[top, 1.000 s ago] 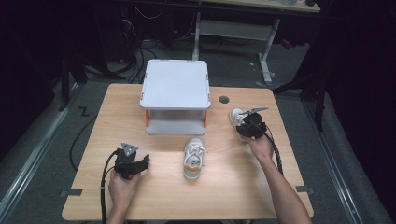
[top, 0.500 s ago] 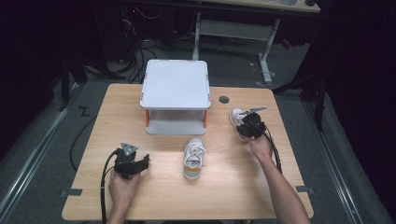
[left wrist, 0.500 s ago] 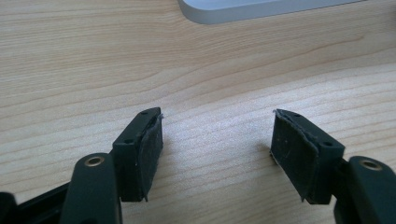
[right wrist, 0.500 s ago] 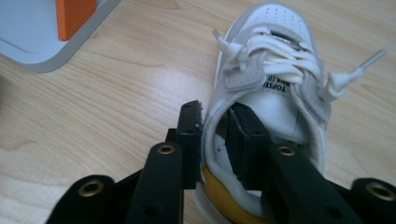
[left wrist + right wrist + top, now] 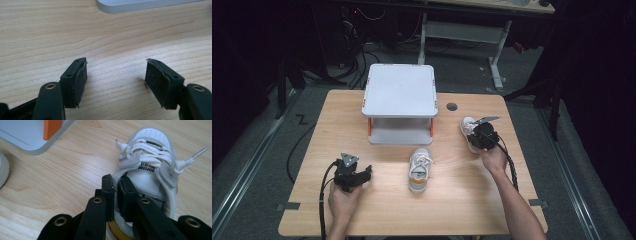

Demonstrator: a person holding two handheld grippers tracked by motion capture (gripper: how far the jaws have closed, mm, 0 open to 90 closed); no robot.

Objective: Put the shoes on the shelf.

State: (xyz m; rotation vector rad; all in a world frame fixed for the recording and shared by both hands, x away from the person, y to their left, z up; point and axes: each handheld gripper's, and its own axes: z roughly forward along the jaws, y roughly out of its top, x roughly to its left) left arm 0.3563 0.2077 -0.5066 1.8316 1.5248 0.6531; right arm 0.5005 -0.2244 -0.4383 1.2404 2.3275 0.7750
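Wooden table, grey shelf stand at back centre, second white sneaker mid-table, right gripper just closing, pinching collar of white sneaker at table's right side, left gripper spread, nothing btw. pads.

Wooden table on grey carpeted floor; dark surroundings, cables and a desk frame behind.

Lab: cables, bare workbench
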